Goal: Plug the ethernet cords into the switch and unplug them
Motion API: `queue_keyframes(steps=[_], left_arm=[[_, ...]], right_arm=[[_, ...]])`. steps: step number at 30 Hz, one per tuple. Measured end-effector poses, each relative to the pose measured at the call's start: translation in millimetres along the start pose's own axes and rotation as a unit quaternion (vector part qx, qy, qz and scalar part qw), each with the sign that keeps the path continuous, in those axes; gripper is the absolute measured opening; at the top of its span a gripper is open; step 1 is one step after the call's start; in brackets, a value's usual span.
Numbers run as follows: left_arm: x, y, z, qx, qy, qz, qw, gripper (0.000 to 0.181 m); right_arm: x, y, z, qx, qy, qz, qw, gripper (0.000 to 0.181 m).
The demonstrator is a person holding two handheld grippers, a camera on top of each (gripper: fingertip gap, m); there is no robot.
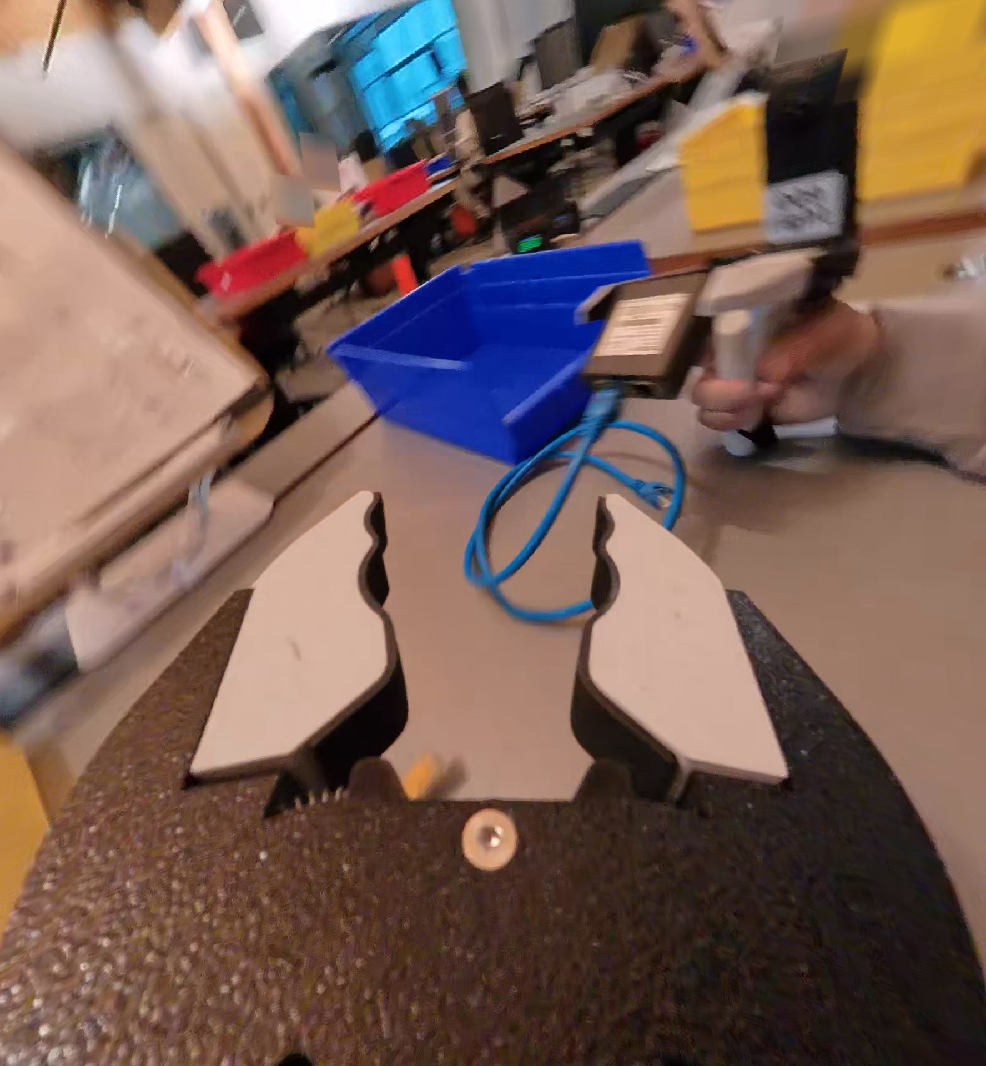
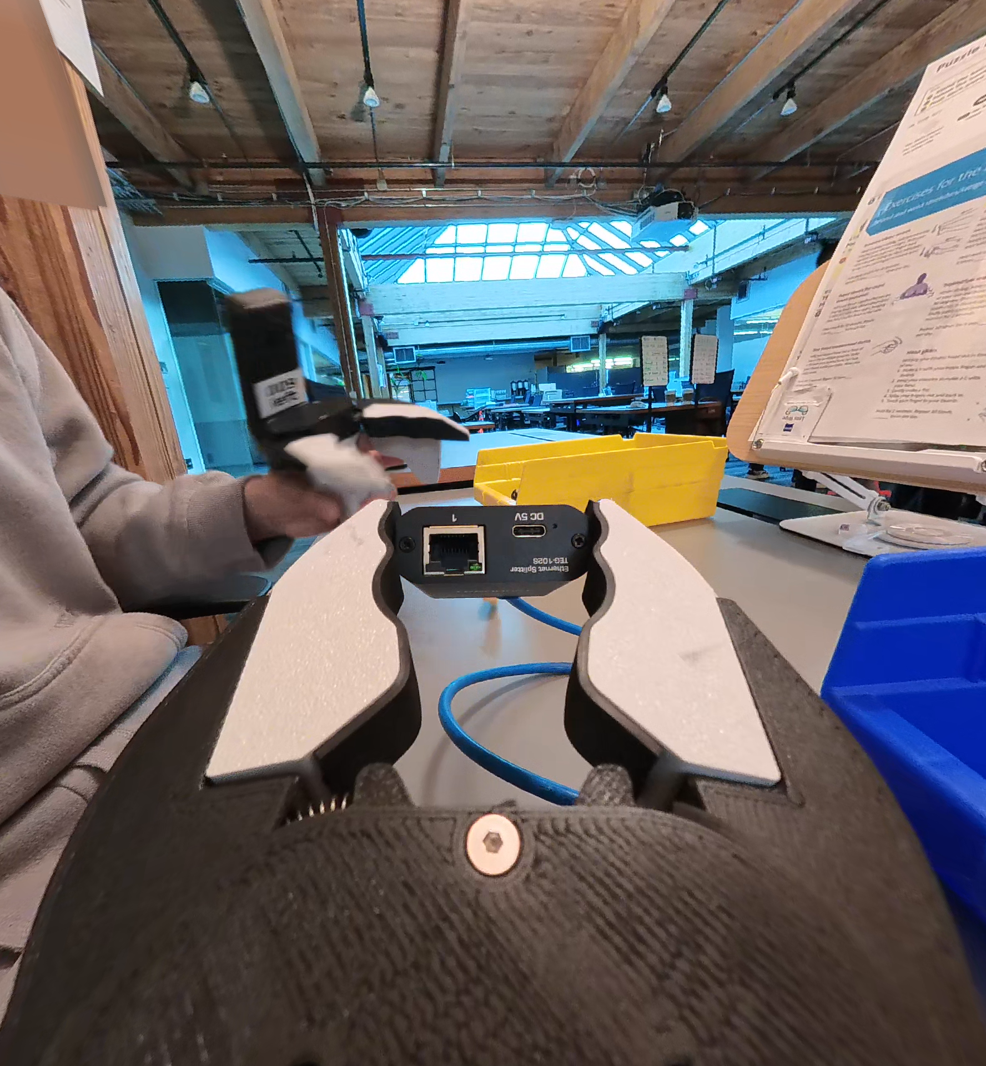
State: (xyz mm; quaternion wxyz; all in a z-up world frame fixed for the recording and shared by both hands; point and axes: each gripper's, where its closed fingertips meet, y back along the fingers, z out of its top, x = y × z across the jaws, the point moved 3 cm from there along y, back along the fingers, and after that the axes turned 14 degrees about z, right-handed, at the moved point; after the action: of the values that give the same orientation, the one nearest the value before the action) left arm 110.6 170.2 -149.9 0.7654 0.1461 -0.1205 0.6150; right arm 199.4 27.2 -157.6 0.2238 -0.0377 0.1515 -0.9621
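The blue bin (image 1: 479, 369) sits on the grey table (image 1: 796, 605) and looks empty inside. A yellow bin (image 2: 600, 476) stands farther back; what is in it cannot be seen. The right gripper (image 2: 492, 551) is squeezed tight on the little black switch (image 2: 490, 548) and holds it up off the table. One end of the blue ethernet cord (image 1: 537, 536) is plugged into the switch, and the rest lies in a loop on the table with its other plug (image 1: 652, 495) loose. The left gripper (image 1: 488, 513) has its fingers wide apart, holding nothing, near the loop. A paper stand (image 2: 912, 323) is close by.
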Motion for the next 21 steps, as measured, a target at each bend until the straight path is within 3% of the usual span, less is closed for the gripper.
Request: queue_keyframes(steps=[4, 9, 13, 15, 21], left_arm=[[-64, -49, 1, -0.085, -0.194, -0.015, 0.977, 0.064], [-86, -86, -3, -0.142, -0.329, 0.038, 0.933, 0.043], [-84, -88, 9, -0.191, -0.361, 0.078, 0.909, 0.023], [-83, -85, 11, -0.203, -0.368, 0.080, 0.904, 0.022], [-71, -80, 15, -0.211, -0.463, 0.030, 0.860, 0.021]], right_arm=[[-1, 2, 2, -0.008, 0.001, -0.004, 1.000, 0.062], [1, 4, 4, -0.023, -0.004, 0.001, 1.000, 0.062], [1, 2, 3, -0.020, -0.008, 0.008, 1.000, 0.061], [2, 1, 4, -0.029, -0.010, 0.016, 0.999, 0.061], [4, -5, -1, -0.002, -0.009, 0.016, 1.000, 0.061]])
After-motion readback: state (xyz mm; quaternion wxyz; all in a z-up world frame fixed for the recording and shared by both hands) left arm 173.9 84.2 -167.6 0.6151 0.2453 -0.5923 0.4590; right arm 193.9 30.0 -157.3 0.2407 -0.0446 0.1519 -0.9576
